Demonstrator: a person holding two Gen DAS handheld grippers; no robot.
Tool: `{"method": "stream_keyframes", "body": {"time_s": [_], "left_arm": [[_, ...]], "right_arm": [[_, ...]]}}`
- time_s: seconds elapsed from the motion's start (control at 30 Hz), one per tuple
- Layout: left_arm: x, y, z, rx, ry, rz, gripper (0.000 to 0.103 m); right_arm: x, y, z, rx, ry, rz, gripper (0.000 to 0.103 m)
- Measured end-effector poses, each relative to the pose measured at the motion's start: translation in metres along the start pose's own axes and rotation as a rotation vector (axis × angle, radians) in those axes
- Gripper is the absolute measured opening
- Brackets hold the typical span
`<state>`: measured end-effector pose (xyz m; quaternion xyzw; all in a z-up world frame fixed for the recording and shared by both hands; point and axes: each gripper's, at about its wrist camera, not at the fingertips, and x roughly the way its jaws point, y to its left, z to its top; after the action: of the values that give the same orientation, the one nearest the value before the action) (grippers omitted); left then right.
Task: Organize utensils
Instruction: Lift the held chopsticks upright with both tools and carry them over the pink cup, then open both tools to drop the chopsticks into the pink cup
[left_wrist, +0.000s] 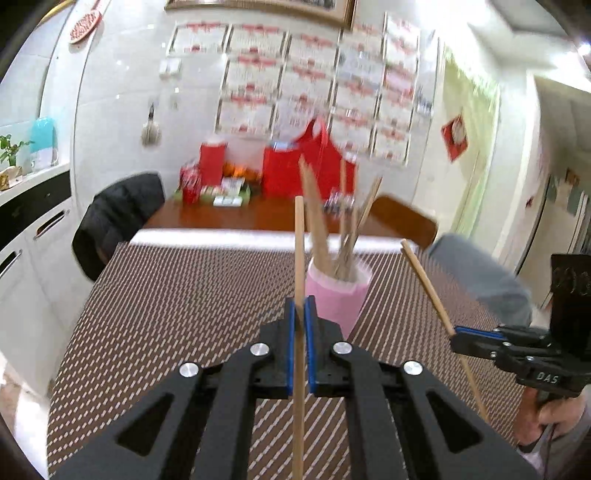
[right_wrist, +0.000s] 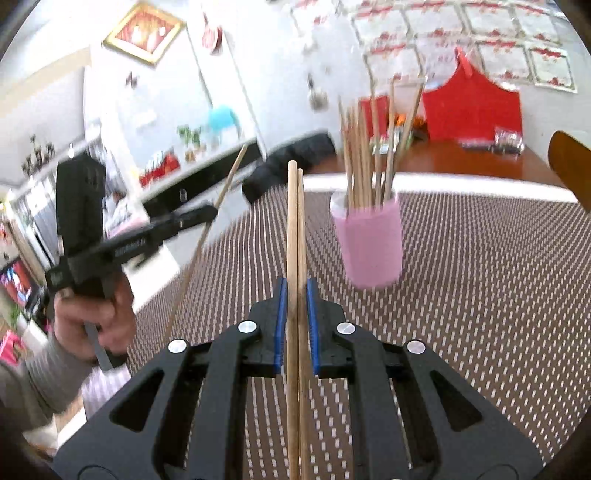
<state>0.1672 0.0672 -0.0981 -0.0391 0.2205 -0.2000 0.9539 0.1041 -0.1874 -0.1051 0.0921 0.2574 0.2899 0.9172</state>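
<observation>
2 grippers are loaded. My left gripper (left_wrist: 303, 310) is clenched on 1 wooden chopstick (left_wrist: 299, 266), which stands near upright between the blue pads. My right gripper (right_wrist: 296, 291) is clenched on a pair of chopsticks (right_wrist: 295, 229), pressed side by side, long axis also near upright and in line with the fingers.

The pink cup (right_wrist: 369, 247) stands on the woven placemat (right_wrist: 480, 295), already holding a bundle of chopsticks that lean outward past its rim. From the left gripper the cup lies just beyond the fingertips and slightly right. From the right gripper it lies farther out and to the right, clear of the held pair. I judge the left hand nearer to the cup.

Both loads hang above the mat. Each stick needs its lower end brought over the rim, and the leaning bundle crowds the opening. Both views are motion-blurred, so I cannot tell the free space inside.
</observation>
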Motion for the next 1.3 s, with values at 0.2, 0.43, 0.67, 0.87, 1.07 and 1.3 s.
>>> {"method": "stream_keyframes", "body": {"time_s": [0.2,0.43,0.67,0.87,1.07,1.3], "left_arm": [[0.006,-0.018,0.045,-0.045,-0.176,-0.08,0.005],[0.025,-0.035,0.101,-0.066,-0.39,-0.19,0.005],[0.074,-0.036,0.121,-0.092,-0.477,-0.229,0.005],[0.111,-0.025,0.107,-0.099,-0.465,-0.183,0.005],[0.136,-0.013,0.091,-0.1,-0.435,-0.14,0.005],[0.15,-0.01,0.079,-0.088,-0.415,-0.115,0.005]], "right_arm": [[0.003,-0.007,0.054,0.031,-0.181,0.008,0.011],[0.021,-0.014,0.119,0.022,-0.371,0.012,0.011],[0.06,-0.041,0.15,0.051,-0.466,-0.008,0.011],[0.087,-0.058,0.15,0.059,-0.48,-0.028,0.011],[0.107,-0.063,0.139,0.041,-0.458,-0.057,0.011],[0.117,-0.07,0.131,0.036,-0.439,-0.087,0.011]]}}
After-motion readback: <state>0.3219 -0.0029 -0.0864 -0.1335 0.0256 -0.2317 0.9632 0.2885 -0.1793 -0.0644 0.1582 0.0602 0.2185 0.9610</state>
